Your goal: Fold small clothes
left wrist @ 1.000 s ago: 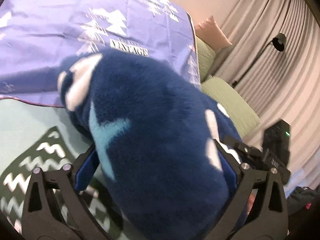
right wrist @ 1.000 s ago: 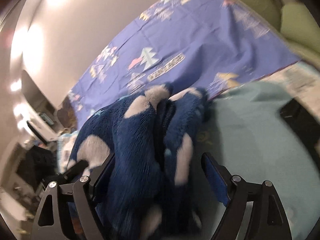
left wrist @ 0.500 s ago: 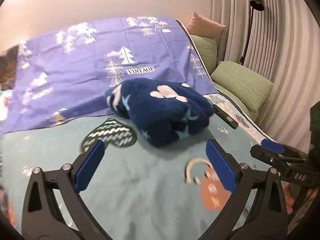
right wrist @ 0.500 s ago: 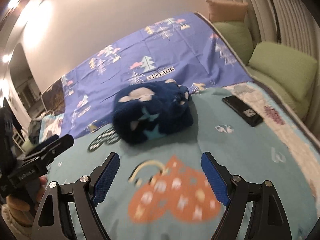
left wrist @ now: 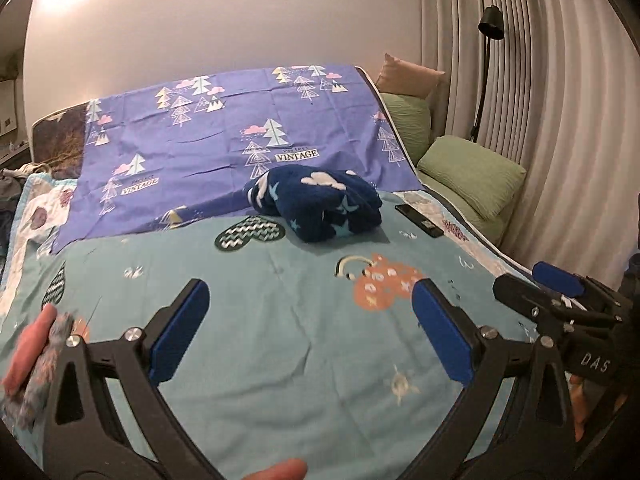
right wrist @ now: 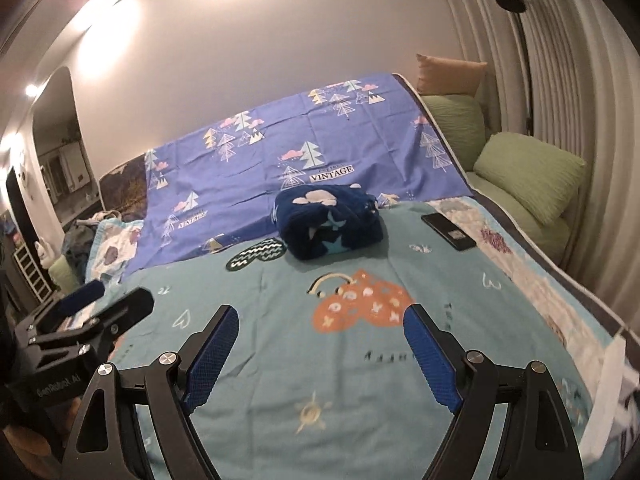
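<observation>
A folded dark blue fleece garment [left wrist: 320,204] with white clouds and light blue stars lies on the bed, where the teal sheet meets the purple sheet; the right wrist view shows the garment [right wrist: 330,226] too. My left gripper [left wrist: 310,334] is open and empty, well back from the garment over the teal sheet. The right gripper [right wrist: 320,354] is open and empty as well, equally far from it. Each gripper shows in the other's view: the right gripper [left wrist: 560,300] at the right edge, the left gripper [right wrist: 88,316] at the left edge.
A black phone [right wrist: 448,231] lies on the teal sheet [left wrist: 280,340] right of the garment. The purple tree-print sheet [left wrist: 224,136] covers the far half of the bed. Green pillows [left wrist: 472,176] and a floor lamp [left wrist: 490,24] stand at the right by the curtain. A small patterned cloth [left wrist: 36,368] sits at the near left.
Both grippers let go of the blue garment and pulled back and up from it. It now lies folded on the bed, far from both.
</observation>
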A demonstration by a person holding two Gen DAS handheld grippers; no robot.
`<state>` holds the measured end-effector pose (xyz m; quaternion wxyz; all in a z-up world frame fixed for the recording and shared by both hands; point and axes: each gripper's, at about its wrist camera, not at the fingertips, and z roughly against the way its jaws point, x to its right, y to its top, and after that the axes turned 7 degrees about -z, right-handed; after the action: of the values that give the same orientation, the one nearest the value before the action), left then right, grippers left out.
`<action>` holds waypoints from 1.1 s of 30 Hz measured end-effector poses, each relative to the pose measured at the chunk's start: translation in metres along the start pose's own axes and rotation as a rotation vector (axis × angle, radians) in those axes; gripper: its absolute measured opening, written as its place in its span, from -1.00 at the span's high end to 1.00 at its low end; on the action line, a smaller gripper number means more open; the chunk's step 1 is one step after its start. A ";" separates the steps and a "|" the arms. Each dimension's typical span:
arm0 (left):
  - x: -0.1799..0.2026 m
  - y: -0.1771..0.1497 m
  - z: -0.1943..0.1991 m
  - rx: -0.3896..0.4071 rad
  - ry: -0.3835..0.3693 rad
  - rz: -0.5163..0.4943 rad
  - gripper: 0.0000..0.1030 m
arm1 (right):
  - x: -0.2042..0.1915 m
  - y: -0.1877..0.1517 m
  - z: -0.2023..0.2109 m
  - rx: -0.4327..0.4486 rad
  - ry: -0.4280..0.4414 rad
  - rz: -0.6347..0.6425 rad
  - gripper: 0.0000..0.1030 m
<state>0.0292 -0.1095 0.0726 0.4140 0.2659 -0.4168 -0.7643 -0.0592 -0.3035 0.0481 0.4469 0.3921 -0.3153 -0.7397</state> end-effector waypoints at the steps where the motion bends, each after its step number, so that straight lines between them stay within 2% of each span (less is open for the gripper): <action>1: 0.000 -0.004 0.005 0.000 0.006 0.003 -0.96 | 0.000 -0.003 0.005 0.000 -0.001 -0.008 -0.68; 6: 0.003 -0.019 0.025 -0.002 0.050 -0.015 -0.96 | -0.008 -0.018 0.022 -0.001 -0.031 0.003 -0.68; 9: 0.005 -0.025 0.032 -0.013 0.040 -0.009 -0.96 | -0.015 -0.025 0.028 0.008 -0.068 0.042 -0.68; 19: 0.014 -0.033 0.043 -0.007 0.012 -0.010 -0.96 | -0.021 -0.035 0.047 0.016 -0.080 0.058 -0.68; 33: 0.013 -0.038 0.050 -0.003 0.030 -0.001 -0.96 | -0.025 -0.042 0.050 0.013 -0.099 0.078 -0.68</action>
<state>-0.0303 -0.0884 0.0650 0.4203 0.2767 -0.4092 -0.7611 -0.1118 -0.2586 0.0460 0.4564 0.3452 -0.3569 -0.7383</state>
